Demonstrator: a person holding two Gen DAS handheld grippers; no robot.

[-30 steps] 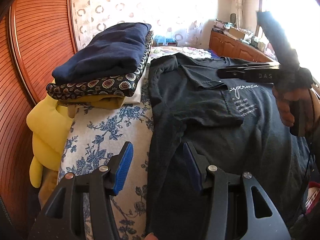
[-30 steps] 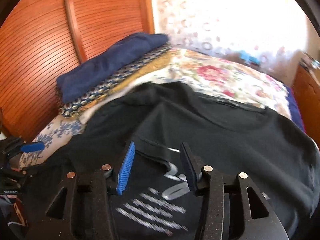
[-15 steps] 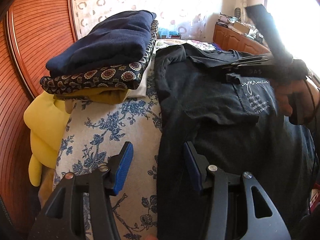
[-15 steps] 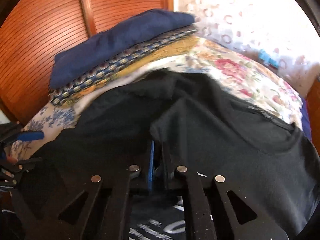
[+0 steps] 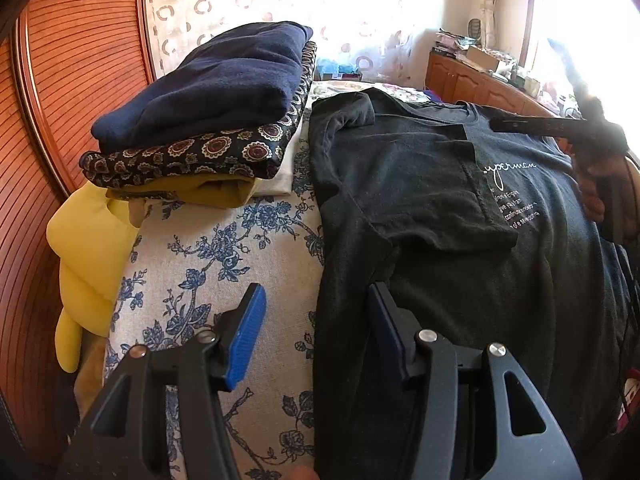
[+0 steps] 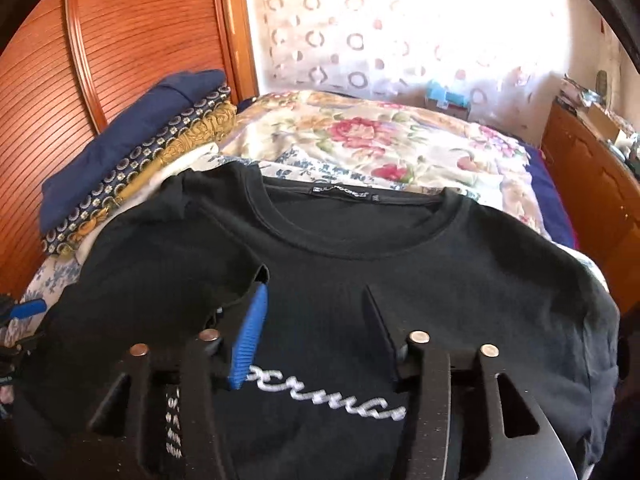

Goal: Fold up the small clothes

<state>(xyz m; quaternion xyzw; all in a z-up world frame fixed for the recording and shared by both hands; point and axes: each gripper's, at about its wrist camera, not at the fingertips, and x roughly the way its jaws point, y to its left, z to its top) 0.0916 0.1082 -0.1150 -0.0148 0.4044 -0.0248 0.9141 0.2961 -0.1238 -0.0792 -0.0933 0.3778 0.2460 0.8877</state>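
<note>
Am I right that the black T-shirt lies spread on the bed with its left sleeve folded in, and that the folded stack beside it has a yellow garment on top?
Not quite: the left wrist view shows a navy garment topping the stack; the T-shirt is as described.

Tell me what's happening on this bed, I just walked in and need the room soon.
A person is folding a black T-shirt with two handheld grippers. One sleeve lies folded across the chest. The right gripper is opening above the shirt, nothing between its fingers; the left gripper hovers open at the shirt's edge. Folded clothes sit stacked alongside.
</note>
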